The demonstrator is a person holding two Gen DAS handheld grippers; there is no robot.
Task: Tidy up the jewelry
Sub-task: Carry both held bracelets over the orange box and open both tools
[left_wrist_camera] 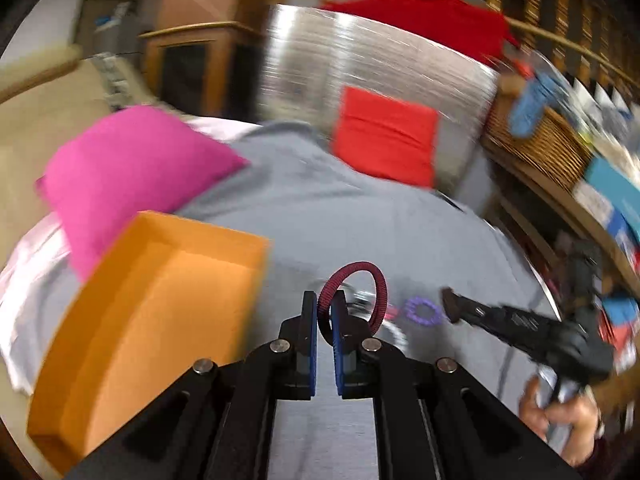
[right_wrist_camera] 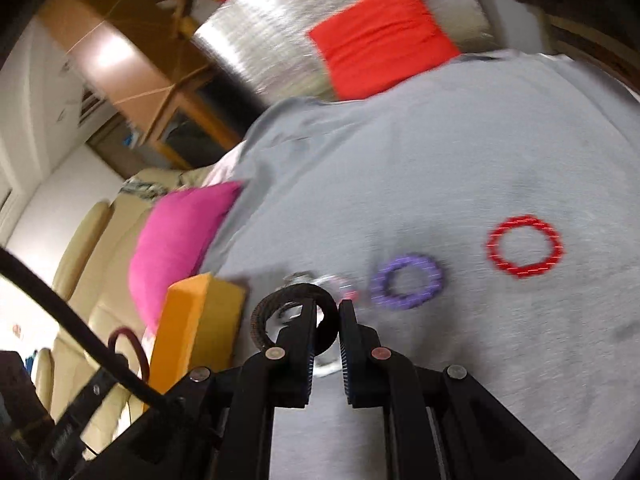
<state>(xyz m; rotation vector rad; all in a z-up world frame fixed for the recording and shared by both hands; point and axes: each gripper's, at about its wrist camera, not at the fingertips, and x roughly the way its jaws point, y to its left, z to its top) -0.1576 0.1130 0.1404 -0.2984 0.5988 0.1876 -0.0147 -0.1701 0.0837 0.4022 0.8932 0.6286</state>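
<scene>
In the left wrist view my left gripper (left_wrist_camera: 324,305) is shut on a maroon corded bangle (left_wrist_camera: 378,284), whose loop stands up to the right of the fingers. Just left of it is the orange box (left_wrist_camera: 160,300). In the right wrist view my right gripper (right_wrist_camera: 326,309) is shut on a dark brown bangle (right_wrist_camera: 262,314) that hangs off its left finger. On the grey cloth (right_wrist_camera: 440,152) beyond lie a purple bracelet (right_wrist_camera: 406,282), a red bracelet (right_wrist_camera: 524,246) and a blurred silver and pink piece (right_wrist_camera: 340,285). The right gripper (left_wrist_camera: 460,309) also shows at the right of the left wrist view.
A pink cushion (left_wrist_camera: 128,176) lies behind the orange box and a red cushion (left_wrist_camera: 386,136) leans on a silvery backrest (left_wrist_camera: 360,52). Wooden shelves with a wicker basket (left_wrist_camera: 536,144) crowd the right side. A cream sofa (right_wrist_camera: 76,264) is on the left. Both views are motion-blurred.
</scene>
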